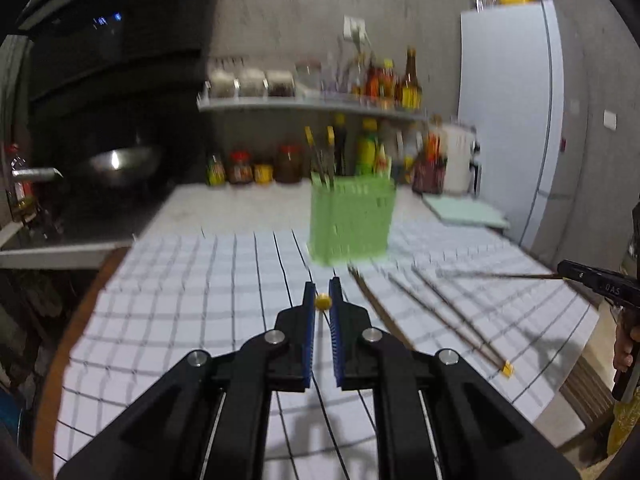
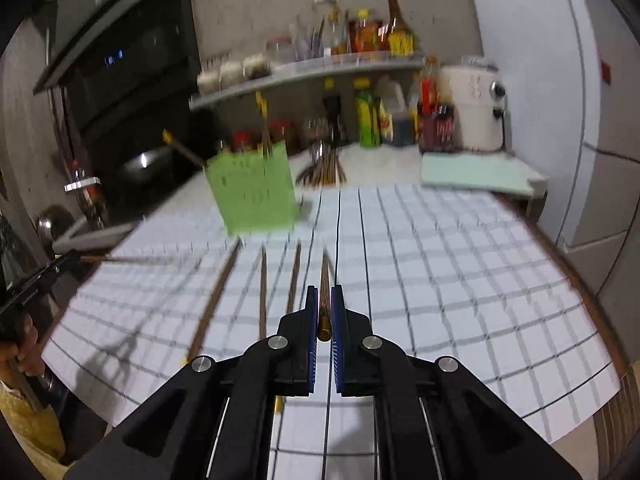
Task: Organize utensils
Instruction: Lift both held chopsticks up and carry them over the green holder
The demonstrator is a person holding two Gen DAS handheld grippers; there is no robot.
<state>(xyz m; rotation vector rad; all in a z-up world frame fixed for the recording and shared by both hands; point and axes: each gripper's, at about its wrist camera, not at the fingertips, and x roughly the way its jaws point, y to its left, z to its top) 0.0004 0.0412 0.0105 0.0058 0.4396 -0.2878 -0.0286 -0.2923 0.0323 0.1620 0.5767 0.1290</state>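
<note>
We are holding one chopstick (image 1: 323,302) clamped in the left tongs (image 1: 323,292) and another chopstick (image 2: 325,312) in the right tongs (image 2: 325,300), above the checked-cloth bench (image 2: 460,280) near the green holder (image 1: 352,220).

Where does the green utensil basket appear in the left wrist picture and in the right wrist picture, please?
Left wrist view: the green utensil basket stands right of centre, on the far edge of the checked cloth.
Right wrist view: the basket stands left of centre, above the loose chopsticks.
Shared landmark: the wall shelf of sauce bottles behind the basket.
</note>
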